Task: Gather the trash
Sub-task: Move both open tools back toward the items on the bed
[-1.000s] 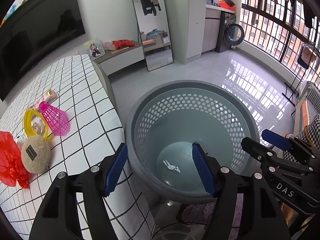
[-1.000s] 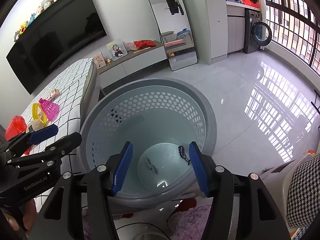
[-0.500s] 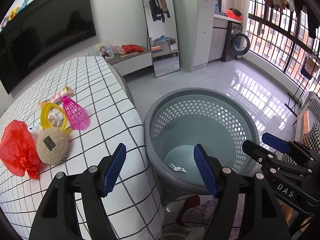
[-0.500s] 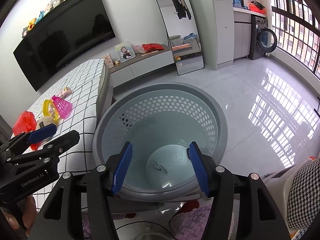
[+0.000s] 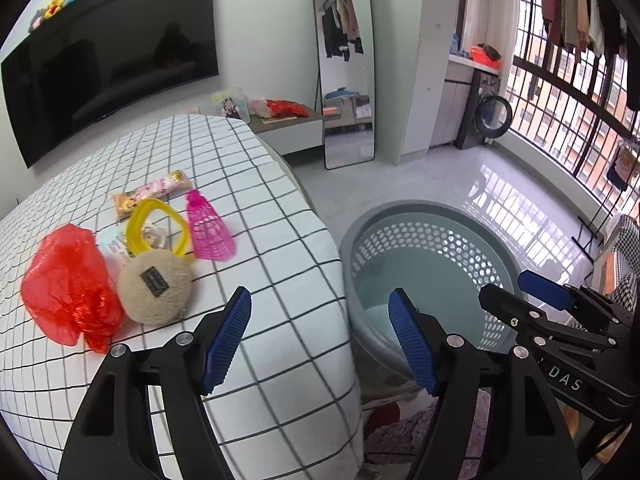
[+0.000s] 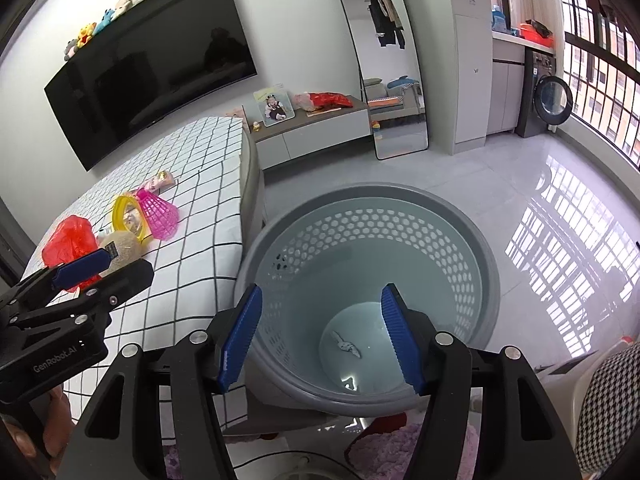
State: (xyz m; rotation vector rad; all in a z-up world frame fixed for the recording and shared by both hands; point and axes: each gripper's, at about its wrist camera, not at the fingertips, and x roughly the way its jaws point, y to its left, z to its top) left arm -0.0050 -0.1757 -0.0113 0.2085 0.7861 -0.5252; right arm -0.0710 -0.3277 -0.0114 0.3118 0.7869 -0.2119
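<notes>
Over the last second the left gripper [image 5: 320, 340], jaws spread and empty, has swung from above the grey perforated basket [image 5: 432, 264] toward the checked bed [image 5: 260, 184], where the red plastic bag [image 5: 68, 280] and snack wrapper [image 5: 152, 192] await collection. The right gripper [image 6: 320, 336], also spread and empty, hangs over the basket. Legible: "DAS", "GenRobot.AI".
</notes>
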